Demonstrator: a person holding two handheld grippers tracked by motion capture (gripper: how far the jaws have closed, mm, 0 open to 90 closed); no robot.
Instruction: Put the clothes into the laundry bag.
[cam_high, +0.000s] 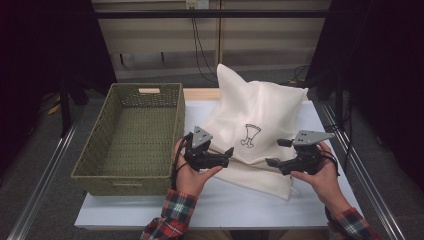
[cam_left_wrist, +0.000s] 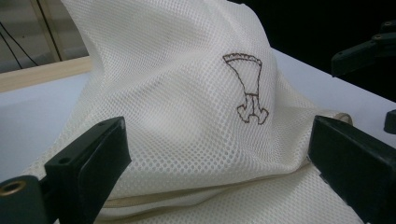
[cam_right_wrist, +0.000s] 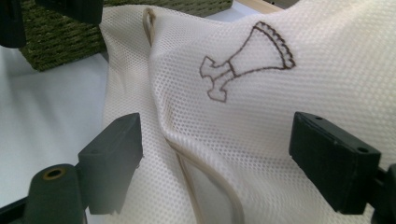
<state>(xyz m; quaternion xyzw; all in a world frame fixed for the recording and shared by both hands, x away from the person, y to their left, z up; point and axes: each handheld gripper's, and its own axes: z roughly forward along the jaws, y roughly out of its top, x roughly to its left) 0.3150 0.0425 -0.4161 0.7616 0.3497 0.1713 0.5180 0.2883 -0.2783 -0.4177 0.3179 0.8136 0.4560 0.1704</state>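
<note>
A cream mesh bag (cam_high: 252, 132) with a brown stitched emblem (cam_high: 250, 136) lies bunched on the white table (cam_high: 225, 205), its far corner standing up. My left gripper (cam_high: 227, 155) is at the bag's near left edge, pointing right. In the left gripper view it (cam_left_wrist: 219, 163) is open, with mesh (cam_left_wrist: 187, 93) lying past the wide-apart jaws. My right gripper (cam_high: 277, 152) faces it from the bag's near right side. In the right gripper view it (cam_right_wrist: 222, 154) is open over the mesh (cam_right_wrist: 280, 116) and a beige hem cord (cam_right_wrist: 205, 172); the pads touch nothing.
A green woven basket (cam_high: 100, 160) stands on the table's left half, close to the left hand, and its corner (cam_right_wrist: 56, 42) shows in the right gripper view. Bare table lies in front of the bag. Metal rails run along both sides of the table.
</note>
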